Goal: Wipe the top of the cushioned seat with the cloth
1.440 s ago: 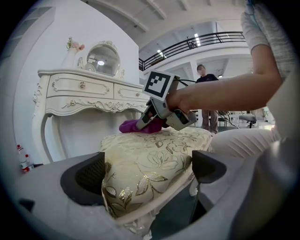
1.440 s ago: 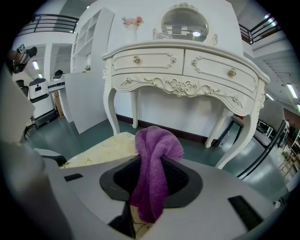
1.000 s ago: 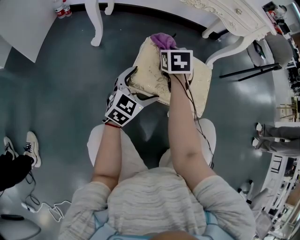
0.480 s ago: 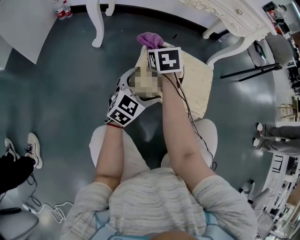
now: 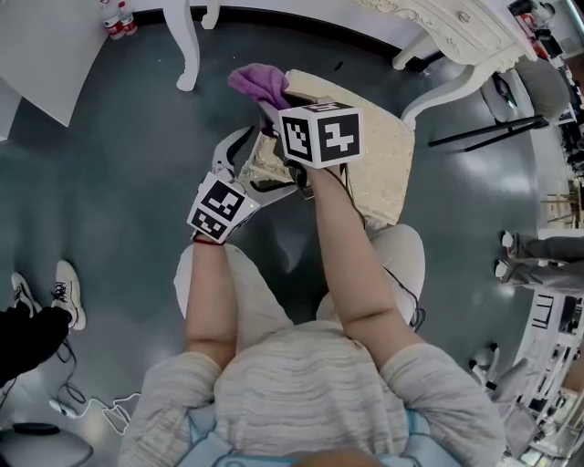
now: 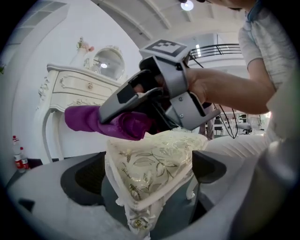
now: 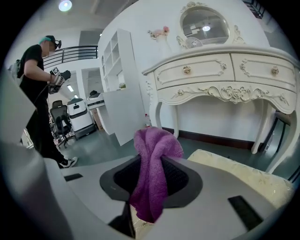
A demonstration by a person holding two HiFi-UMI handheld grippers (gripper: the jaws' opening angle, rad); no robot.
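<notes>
The cream cushioned seat (image 5: 388, 155) with gold leaf pattern stands on the grey floor in front of me. My left gripper (image 5: 258, 171) grips the seat's near left corner (image 6: 150, 164), which fills the gap between its pads. My right gripper (image 5: 274, 111) is over the seat's far left corner, shut on the purple cloth (image 5: 258, 82), which bunches out past the seat's edge. In the right gripper view the cloth (image 7: 152, 173) hangs between the jaws with the seat (image 7: 243, 177) to the right. The left gripper view shows the right gripper (image 6: 159, 93) holding the cloth (image 6: 108, 123) above the seat.
A white carved dresser (image 7: 225, 75) stands just beyond the seat; its legs (image 5: 420, 50) show in the head view. A white table leg (image 5: 189, 46) and bottles (image 5: 114, 16) are far left. A person in black (image 7: 37, 93) stands at the left. Shoes (image 5: 64, 292) and cables lie on the floor.
My right gripper has carried the purple cloth leftwards along the seat's far edge to its far left corner. The left gripper has shifted slightly left, still on the seat's corner.
</notes>
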